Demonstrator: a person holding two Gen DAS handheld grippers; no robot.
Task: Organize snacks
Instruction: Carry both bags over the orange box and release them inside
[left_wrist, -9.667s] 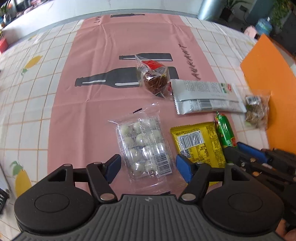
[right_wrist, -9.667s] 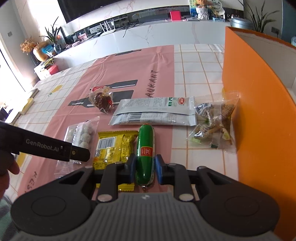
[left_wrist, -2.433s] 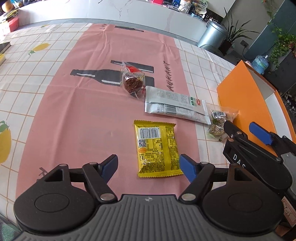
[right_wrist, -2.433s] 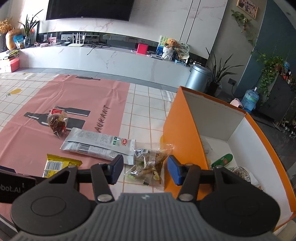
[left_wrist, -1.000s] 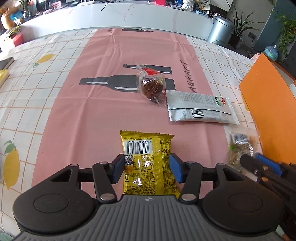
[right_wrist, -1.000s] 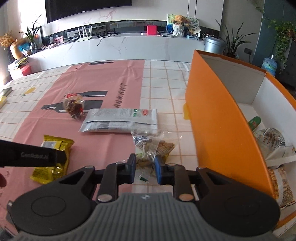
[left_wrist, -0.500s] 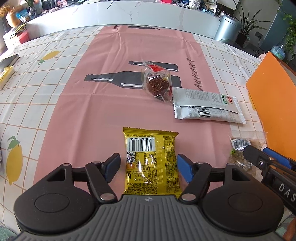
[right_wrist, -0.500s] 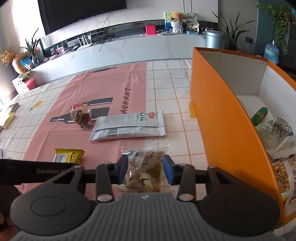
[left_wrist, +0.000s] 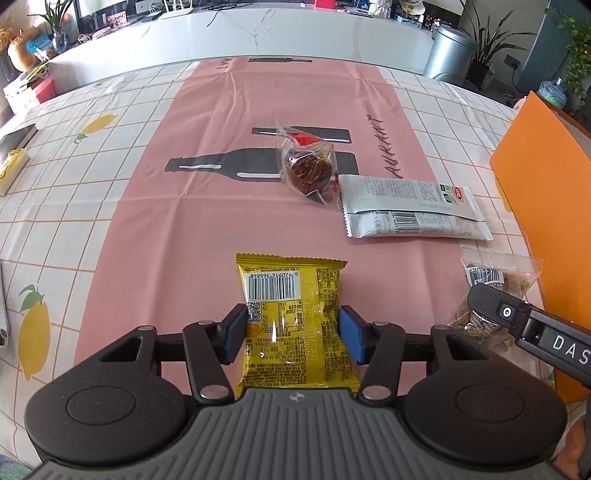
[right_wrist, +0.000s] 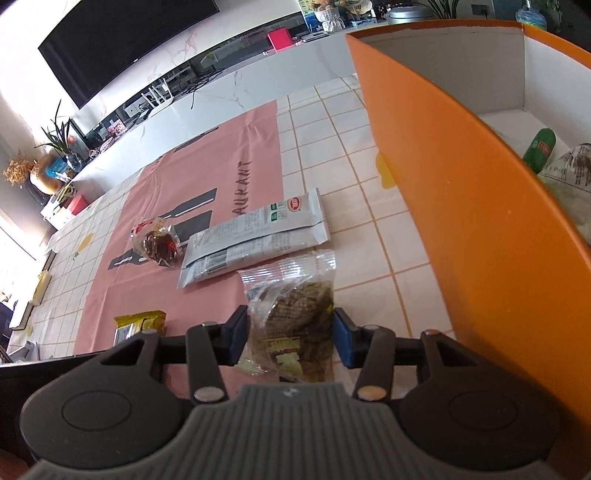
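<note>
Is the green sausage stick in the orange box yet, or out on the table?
In the box. The green sausage stick lies on the white floor inside the orange box, beside other wrapped snacks; the left wrist view shows none on the table.

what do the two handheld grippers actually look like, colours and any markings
Both match: the left gripper and right gripper have matte black linkage arms with silver pivot pins, blue rectangular finger pads, round black side discs and a ribbed grey centre plate. Seen from the left wrist camera, the right gripper's side carries white letters "DAS". No cables or sleeves visible.
</note>
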